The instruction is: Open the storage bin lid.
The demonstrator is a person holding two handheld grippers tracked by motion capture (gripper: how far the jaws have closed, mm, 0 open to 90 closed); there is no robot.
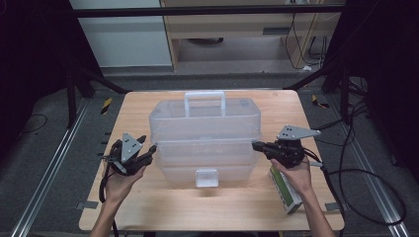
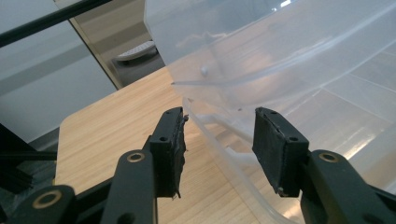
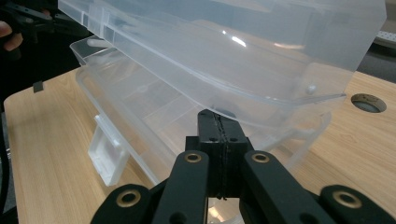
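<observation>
Mid-table, clear box sits with lid lifted, latch facing the person. Step looks like opening or raising the lid from both ends. Left gripper at box's left end, jaws apart around the rim edge, palm up. Right gripper at right end, jaws pressed together, empty, tips just under the lid edge. Next: left must close on rim; right lift evenly.

bare forearms, black left gripper and right gripper, brass rivets, grey three-cornered plates, black cables
</observation>
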